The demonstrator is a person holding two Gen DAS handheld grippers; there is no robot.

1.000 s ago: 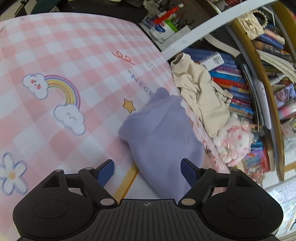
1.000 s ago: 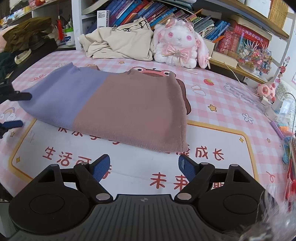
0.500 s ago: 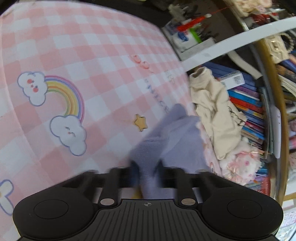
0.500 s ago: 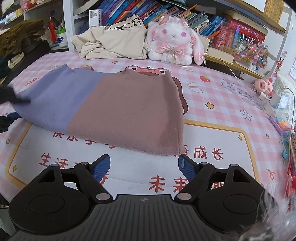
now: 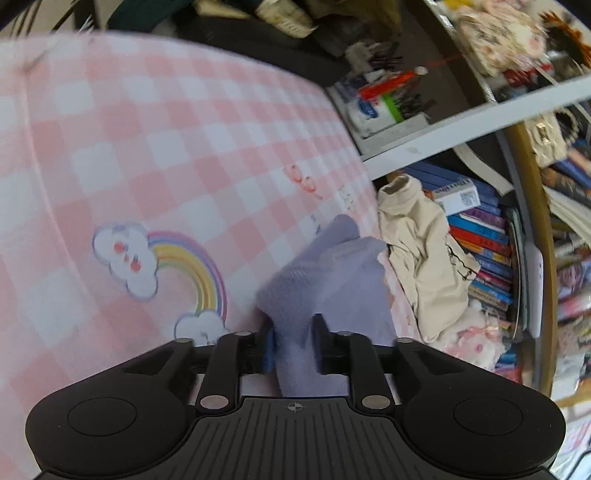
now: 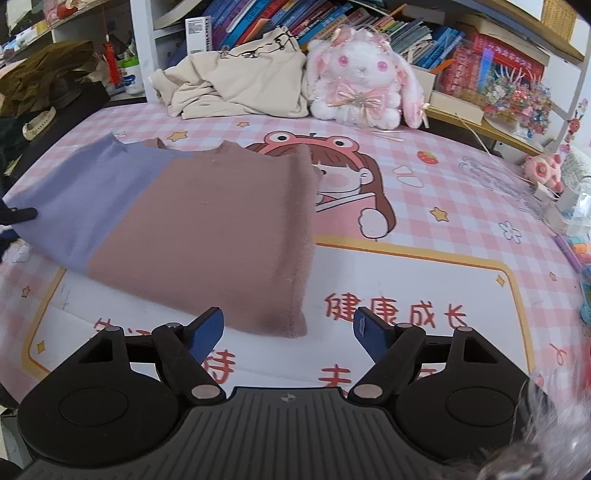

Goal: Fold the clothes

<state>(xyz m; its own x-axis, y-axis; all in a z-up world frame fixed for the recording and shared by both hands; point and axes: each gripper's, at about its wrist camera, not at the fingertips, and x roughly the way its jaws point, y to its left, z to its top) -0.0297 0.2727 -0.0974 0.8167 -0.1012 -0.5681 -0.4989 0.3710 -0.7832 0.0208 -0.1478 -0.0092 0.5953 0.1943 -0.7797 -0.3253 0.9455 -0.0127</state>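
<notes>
A purple and brown sweater (image 6: pixel 192 225) lies folded flat on the pink checked mat (image 6: pixel 424 280). Its purple end (image 5: pixel 332 295) fills the left wrist view. My left gripper (image 5: pixel 293 347) is shut on that purple end and lifts it a little off the mat. It shows as a dark tip at the far left of the right wrist view (image 6: pixel 18 214). My right gripper (image 6: pixel 288 328) is open and empty, just in front of the sweater's brown near corner.
A crumpled cream garment (image 6: pixel 236 85) and a pink plush rabbit (image 6: pixel 358 88) sit at the mat's far edge against a bookshelf (image 6: pixel 303 22). Dark clothes (image 6: pixel 44 77) lie at far left. Small toys and clutter (image 6: pixel 546 177) line the right edge.
My left gripper moved onto the purple end, closed on it and raised it. My right gripper came closer to the brown near corner and stayed open.
</notes>
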